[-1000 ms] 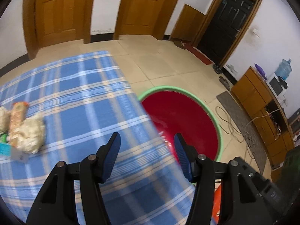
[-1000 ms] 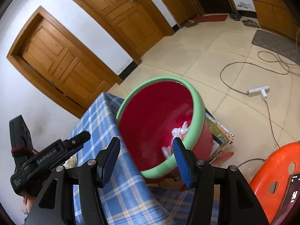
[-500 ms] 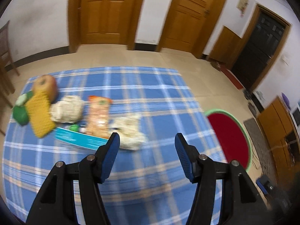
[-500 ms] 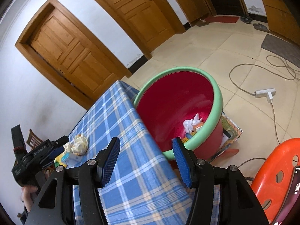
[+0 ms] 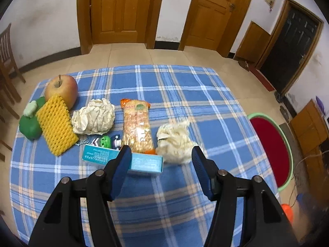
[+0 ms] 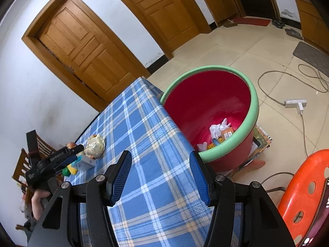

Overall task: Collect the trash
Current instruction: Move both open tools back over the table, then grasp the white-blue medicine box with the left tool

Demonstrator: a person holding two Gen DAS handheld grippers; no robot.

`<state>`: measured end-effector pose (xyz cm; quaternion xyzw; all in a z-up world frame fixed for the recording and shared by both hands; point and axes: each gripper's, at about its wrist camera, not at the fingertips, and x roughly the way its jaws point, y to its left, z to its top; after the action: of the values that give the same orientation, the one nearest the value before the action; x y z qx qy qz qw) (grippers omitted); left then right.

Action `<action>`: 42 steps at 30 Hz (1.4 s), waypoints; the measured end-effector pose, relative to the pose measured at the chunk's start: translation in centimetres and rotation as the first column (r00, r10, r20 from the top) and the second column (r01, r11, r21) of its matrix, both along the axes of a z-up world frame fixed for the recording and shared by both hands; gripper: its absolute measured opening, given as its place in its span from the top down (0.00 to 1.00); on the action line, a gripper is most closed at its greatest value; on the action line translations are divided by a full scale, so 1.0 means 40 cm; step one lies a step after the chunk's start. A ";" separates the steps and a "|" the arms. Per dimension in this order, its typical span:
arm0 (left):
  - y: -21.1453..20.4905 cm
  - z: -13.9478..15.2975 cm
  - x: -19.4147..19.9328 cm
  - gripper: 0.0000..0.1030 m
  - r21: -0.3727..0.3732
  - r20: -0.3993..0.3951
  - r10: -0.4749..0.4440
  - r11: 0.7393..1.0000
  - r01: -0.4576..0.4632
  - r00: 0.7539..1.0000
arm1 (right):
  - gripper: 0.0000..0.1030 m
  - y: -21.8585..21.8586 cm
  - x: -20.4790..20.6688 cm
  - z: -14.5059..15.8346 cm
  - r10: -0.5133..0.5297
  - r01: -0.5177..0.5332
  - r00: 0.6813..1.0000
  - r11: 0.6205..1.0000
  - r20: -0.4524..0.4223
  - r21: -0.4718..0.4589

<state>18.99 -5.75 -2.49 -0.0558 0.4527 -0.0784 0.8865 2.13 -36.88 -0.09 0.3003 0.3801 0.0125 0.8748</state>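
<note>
- Two grippers are over a table point(image 5: 185, 86) covered in blue plaid cloth; both have their jaws apart with nothing between the pads.
- The left gripper point(image 5: 161, 165) hangs above the near middle of the table, pointing at a teal box point(image 5: 144, 161) and a crumpled paper wad point(image 5: 175, 140) just beyond its fingertips.
- A noodle packet point(image 5: 136, 125) lies next to that wad; a second paper wad point(image 5: 94, 117), a yellow sponge point(image 5: 56, 125), an apple point(image 5: 61, 90) and green items point(image 5: 29, 123) sit toward the table's left edge.
- The right gripper point(image 6: 160, 171) is above the table's right edge, beside a red bin point(image 6: 205, 103) with a green rim, standing on the floor against that edge.
- The bin holds white paper and packaging point(image 6: 221, 130).
</note>
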 end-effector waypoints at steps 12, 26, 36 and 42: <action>0.061 -0.040 -0.077 0.41 -0.011 -0.058 0.040 0.999 -0.041 0.998 | 0.42 0.024 -0.006 0.014 0.015 -0.015 1.000 1.000 0.014 0.002; 0.093 -0.042 -0.049 0.41 -0.096 -0.119 0.085 0.991 -0.097 0.989 | 0.42 0.036 -0.007 0.011 0.022 -0.022 1.000 1.000 0.010 0.008; 0.034 -0.049 0.057 0.41 -0.146 -0.113 0.053 0.987 -0.069 0.992 | 0.42 0.028 -0.014 0.003 0.015 -0.015 1.000 1.000 0.002 0.000; 0.015 -0.096 0.058 0.41 -0.206 -0.166 0.023 0.977 -0.058 0.986 | 0.42 0.029 -0.014 -0.001 0.015 -0.015 1.000 1.000 -0.004 0.003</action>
<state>21.30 -5.15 -6.34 -0.1646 0.5116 -0.1030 0.8370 1.57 -35.72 -0.14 0.2988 0.3840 0.0194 0.8734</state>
